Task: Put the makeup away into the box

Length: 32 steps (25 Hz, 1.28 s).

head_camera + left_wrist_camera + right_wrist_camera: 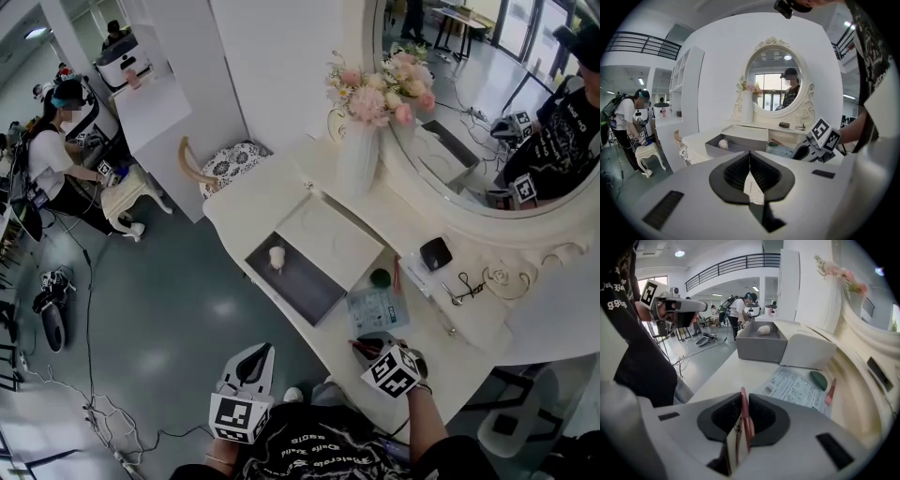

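I have right gripper [742,425] clamping red pencil [743,405] near desk [246,202] front edge; left gripper [749,173] jaws together, empty. Box [302,286] holds only puff [277,255]; green compact [379,277], black case [436,253] still out

Left claw [750,158] closed, empty; right claw [742,394] clamped on red stick [746,422].

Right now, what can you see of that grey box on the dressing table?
The grey box is rectangular and matte, open-topped, on the white dressing table near its front edge. A white section joins its vase side, lid or casing, I cannot tell. Only one small pale rounded item sits inside.
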{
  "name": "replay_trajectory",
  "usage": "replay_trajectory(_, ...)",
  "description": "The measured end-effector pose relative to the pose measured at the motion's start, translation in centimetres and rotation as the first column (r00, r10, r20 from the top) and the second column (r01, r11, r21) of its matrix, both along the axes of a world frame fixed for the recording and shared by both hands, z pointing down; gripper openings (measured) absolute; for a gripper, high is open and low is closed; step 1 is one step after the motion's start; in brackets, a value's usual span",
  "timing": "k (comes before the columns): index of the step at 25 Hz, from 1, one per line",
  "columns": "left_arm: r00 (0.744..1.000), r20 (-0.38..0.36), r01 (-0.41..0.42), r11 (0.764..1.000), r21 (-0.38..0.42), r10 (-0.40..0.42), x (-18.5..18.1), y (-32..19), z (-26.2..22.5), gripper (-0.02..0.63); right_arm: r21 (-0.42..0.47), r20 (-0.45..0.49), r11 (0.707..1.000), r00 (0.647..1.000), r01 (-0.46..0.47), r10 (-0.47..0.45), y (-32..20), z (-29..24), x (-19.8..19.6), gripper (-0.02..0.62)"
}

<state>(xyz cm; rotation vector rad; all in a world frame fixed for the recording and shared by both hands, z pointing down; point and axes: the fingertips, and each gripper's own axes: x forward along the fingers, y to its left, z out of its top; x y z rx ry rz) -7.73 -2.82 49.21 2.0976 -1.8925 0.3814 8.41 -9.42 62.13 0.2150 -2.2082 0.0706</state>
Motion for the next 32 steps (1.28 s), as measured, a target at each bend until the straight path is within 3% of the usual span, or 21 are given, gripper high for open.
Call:
replay_trajectory(13, 1.000, -0.005, -0.001, 1.000, -0.001, 0.001, 0.1, 0.2, 0.2, 0.015, 0.018, -0.007, 1.000, 1.000, -0.016, 0.016, -0.4, -0.3, -0.1, 0.043)
replay_trajectory(18, 1.000, -0.012, 0.000, 1.000, 0.003, 0.000, 0.0, 0.3, 0.3, 0.015, 0.015, 0.064, 0.995, 0.993, -0.100, 0.098, -1.5, -1.8, -0.5, 0.043)
replay_trajectory(25, 1.000, -0.026, -0.006, 1.000, 0.015, 0.006, -0.2, 0.4, 0.3, 0.015, 0.041, 0.105, 0.989, 0.985, -0.139, 0.134, -1.2, -3.7, -0.9, 0.043)
replay_trajectory(32, 0.998, -0.027, -0.047, 0.998, 0.031, 0.048, 0.7, -0.2, 0.0, 0.015, 0.036, 0.209, 0.969, 0.950, -0.245, 0.232, -1.3, -6.8, -0.8, 0.043)
